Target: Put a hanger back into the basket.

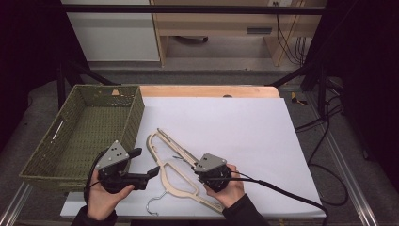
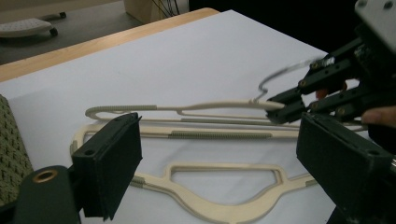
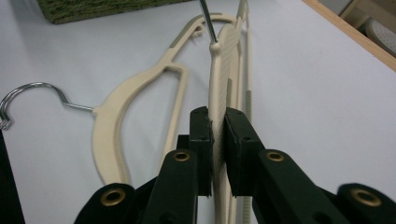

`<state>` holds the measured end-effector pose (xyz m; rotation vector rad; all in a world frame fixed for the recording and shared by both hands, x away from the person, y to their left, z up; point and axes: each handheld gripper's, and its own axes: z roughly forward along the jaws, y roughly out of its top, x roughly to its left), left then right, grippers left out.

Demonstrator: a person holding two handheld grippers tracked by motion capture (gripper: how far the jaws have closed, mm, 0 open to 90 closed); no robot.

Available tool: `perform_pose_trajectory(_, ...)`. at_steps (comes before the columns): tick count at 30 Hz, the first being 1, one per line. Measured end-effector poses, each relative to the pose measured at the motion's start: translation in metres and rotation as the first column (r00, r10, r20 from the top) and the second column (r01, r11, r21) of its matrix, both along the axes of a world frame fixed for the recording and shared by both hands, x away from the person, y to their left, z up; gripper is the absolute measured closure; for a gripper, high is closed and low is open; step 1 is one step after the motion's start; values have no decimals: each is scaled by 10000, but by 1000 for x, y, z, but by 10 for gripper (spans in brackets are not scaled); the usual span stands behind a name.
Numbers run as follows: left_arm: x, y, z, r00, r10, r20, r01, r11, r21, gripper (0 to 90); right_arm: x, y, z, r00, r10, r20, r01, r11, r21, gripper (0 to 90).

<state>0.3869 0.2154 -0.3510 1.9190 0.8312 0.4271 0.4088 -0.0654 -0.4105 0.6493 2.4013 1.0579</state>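
Right hand-held gripper (image 3: 217, 140) is clamped on 1 cream hanger (image 3: 223, 70), tilting it clear of the other hanger (image 3: 140, 100), while the left hand-held gripper (image 2: 219, 154) gapes empty nearby.

Upper hanger (image 3: 219, 70): hook cut off by top edge in right gripper view, same hook blurred in left gripper view. Lower hanger (image 1: 176, 181): far arm hidden under right gripper (image 1: 203, 172) and hand in high view. Basket (image 3: 93, 9): cropped at top edge.
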Motion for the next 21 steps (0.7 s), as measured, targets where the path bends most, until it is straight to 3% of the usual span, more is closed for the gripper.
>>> perform_pose_trajectory(5, 3, -4, -7, 10000, -25, -42, 26, 9997, 226, 93, 6, -14, 7, 9988, -448, 209, 449, 9990, -73, 855)
perform_pose_trajectory(13, 5, -8, -10, 9998, -215, 33, 214, 9996, 196, 69, 19, -46, 17, 9954, -953, -87, 956, 9946, 403, 867)
perform_pose_trajectory(18, 4, -12, -10, 9989, -446, 137, 443, 9987, 260, 59, 15, -60, 31, 9987, -473, -203, 492, 9937, 1012, 867)
perform_pose_trajectory(20, 4, -17, -10, 9978, -637, 194, 629, 9972, 402, 54, 11, -62, 37, 9984, 393, -401, -325, 9867, 1595, 867)
perform_pose_trajectory(21, 4, -17, -10, 9978, -637, 194, 629, 9972, 402, 54, 11, -62, 37, 9984, 393, -401, -325, 9867, 1595, 867)
